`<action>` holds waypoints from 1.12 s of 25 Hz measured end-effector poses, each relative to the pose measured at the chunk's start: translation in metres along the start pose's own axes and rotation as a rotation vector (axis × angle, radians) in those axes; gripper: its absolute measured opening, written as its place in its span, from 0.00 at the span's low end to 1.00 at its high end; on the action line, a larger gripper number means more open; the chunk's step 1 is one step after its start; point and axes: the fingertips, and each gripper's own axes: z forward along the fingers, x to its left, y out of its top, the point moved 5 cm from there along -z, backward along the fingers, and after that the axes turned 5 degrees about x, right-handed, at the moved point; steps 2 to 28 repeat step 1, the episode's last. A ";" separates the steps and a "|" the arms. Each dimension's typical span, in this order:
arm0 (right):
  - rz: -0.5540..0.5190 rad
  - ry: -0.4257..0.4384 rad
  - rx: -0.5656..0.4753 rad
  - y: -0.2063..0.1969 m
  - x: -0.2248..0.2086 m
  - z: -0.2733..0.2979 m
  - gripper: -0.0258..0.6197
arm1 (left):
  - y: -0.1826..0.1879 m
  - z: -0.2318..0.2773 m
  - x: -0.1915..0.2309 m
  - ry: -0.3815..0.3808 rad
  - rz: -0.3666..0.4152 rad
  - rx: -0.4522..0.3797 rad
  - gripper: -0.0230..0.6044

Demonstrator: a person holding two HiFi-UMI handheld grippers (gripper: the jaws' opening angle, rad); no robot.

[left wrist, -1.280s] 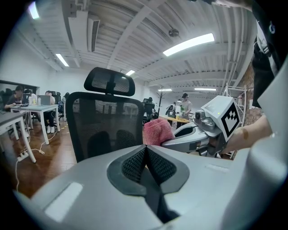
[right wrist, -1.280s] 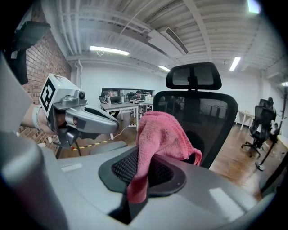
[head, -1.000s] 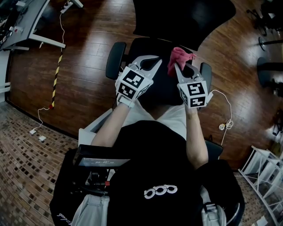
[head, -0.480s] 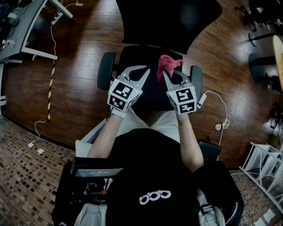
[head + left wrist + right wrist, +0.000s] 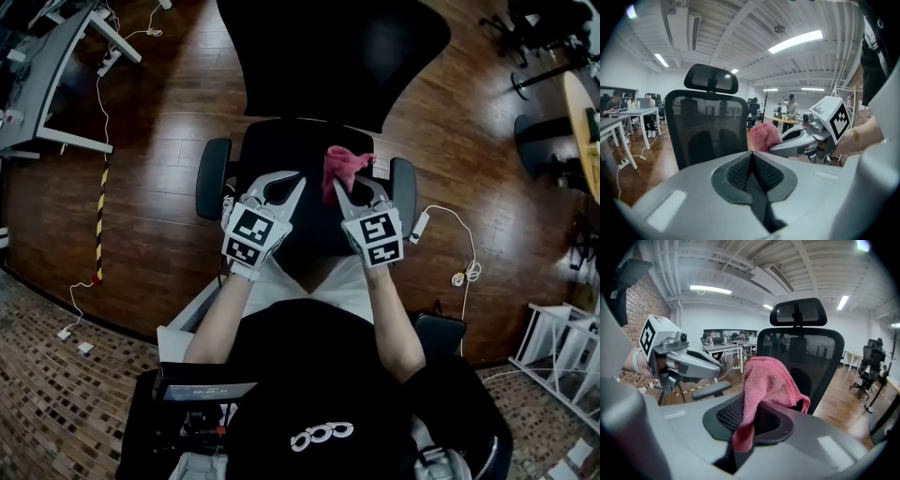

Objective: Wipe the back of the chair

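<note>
Currently your right gripper (image 5: 747,414) is clamped on a pink cloth (image 5: 769,378), pinched low on its fold so the bulk stands free ahead of the jaws, ready as a wiping face. Your left gripper (image 5: 751,158) is closed on nothing and held level beside it, probably in reserve. The chair back (image 5: 330,58) stands beyond the seat (image 5: 281,150), apart from the cloth; wiping is not yet begun. Only the head view shows that gap and the armrests (image 5: 213,178). Only the gripper views show the mesh, the headrest (image 5: 798,311), and the front face turned towards you.
</note>
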 end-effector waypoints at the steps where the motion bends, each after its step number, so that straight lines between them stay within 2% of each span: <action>1: 0.002 0.001 0.002 -0.001 -0.001 -0.001 0.10 | -0.001 0.001 -0.001 0.001 -0.001 0.005 0.02; 28: 0.002 0.001 0.002 -0.001 -0.001 -0.001 0.10 | -0.001 0.001 -0.001 0.001 -0.001 0.005 0.02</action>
